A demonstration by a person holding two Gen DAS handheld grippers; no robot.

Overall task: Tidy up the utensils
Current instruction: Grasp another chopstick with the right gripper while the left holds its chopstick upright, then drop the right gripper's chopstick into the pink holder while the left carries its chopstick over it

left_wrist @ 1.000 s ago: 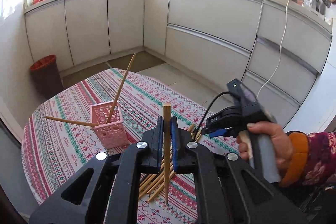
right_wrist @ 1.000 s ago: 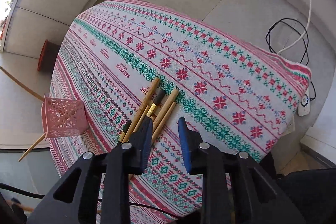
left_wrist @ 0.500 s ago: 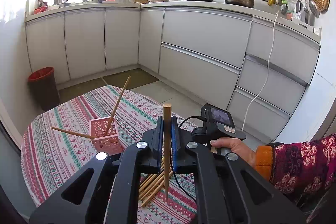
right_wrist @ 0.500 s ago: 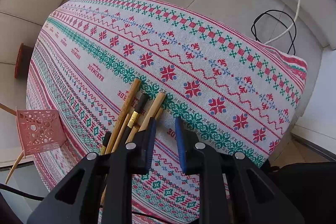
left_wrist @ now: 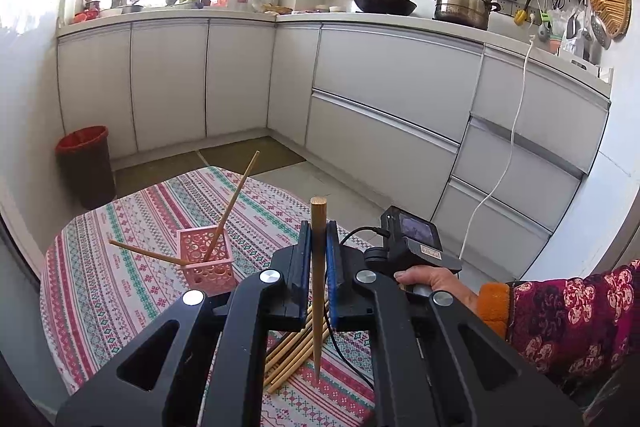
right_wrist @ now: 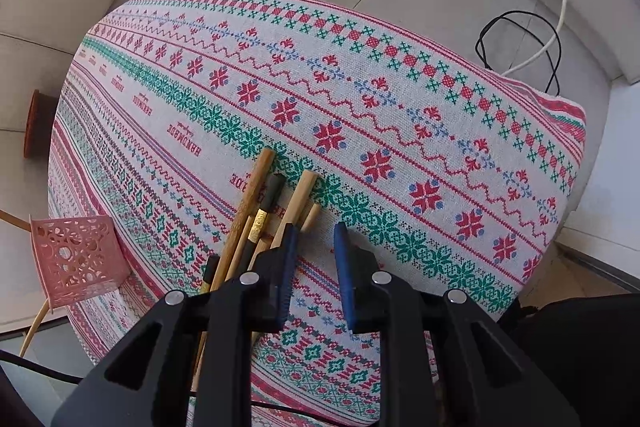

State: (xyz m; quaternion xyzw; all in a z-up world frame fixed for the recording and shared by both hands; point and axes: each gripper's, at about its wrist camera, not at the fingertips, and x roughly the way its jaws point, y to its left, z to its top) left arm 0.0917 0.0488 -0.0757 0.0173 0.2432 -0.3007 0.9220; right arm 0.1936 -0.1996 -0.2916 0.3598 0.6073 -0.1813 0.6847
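Note:
My left gripper (left_wrist: 318, 247) is shut on a wooden chopstick (left_wrist: 318, 291), held upright high above the table. A pink perforated holder (left_wrist: 206, 261) stands on the patterned tablecloth (left_wrist: 120, 291) to the lower left, with two chopsticks (left_wrist: 234, 205) leaning out of it. A pile of loose chopsticks (left_wrist: 290, 355) lies under my left gripper. My right gripper (right_wrist: 316, 231) is open and empty, low over the right edge of the same pile (right_wrist: 260, 203). The holder (right_wrist: 78, 259) shows at the far left of the right wrist view.
White kitchen cabinets (left_wrist: 380, 87) run behind the table, with a wok (left_wrist: 382, 1) and steel pot (left_wrist: 464, 1) on the counter. A red bin (left_wrist: 84, 163) stands on the floor at left. Cables (right_wrist: 520, 43) lie on the floor beyond the table's edge.
My left gripper has risen and tilted up with the chopstick, so the table looks farther away. My right gripper has moved closer to the loose pile and opened wider.

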